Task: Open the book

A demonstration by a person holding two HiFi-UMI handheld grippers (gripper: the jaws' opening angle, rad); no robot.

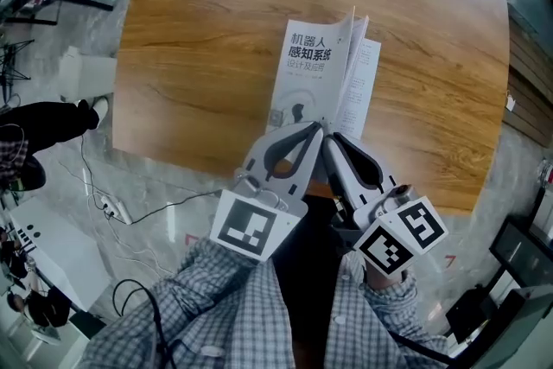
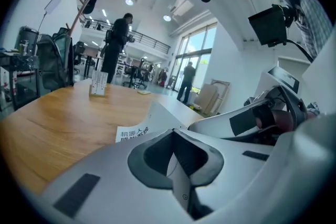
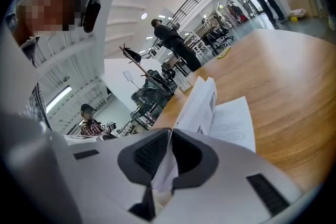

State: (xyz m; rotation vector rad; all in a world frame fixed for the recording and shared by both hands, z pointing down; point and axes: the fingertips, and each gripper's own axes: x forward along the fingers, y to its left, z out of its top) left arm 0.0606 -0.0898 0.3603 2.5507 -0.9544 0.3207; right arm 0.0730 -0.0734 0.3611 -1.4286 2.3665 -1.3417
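Head view: the book point(image 1: 315, 69) sits mid-frame on the round wooden table point(image 1: 199, 30), partly fanned open. The left gripper point(image 1: 313, 129) and right gripper point(image 1: 330, 137) meet at its bottom edge, tips almost touching and both tilted slightly down, with plaid sleeves point(image 1: 259, 315) below. My worry is that spreading them too hard tears the thin paper, or a grip slips and the book flops shut.

Left gripper view: the jaws are pinched together on the front cover point(image 2: 134, 134). The grip is right at the edge, so slipping seems plausible.

Right gripper view: the jaws are nearly closed on a few pages point(image 3: 164, 170), and loose leaves point(image 3: 233, 123) splay at centre-right. Those could crease.
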